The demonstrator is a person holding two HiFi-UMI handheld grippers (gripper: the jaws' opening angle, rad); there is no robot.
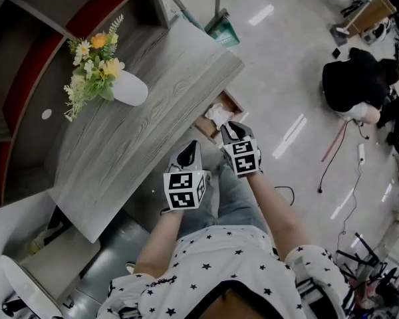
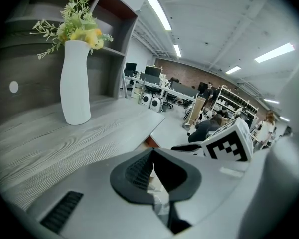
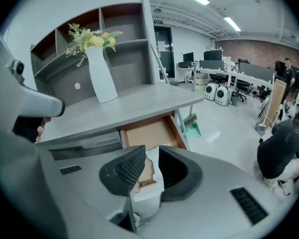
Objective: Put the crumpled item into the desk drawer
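In the desk drawer the crumpled item looks light, soft, pinchable anywhere; right gripper's fingers spread, empty, left gripper's pressed together.

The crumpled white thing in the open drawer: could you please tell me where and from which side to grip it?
Pinch the crumpled white thing across its raised top folds, coming from above. It lies loose near the front of the open drawer, whose walls close off its sides, and the desk overhangs only the back. The bunched folds should give jaws some purchase.
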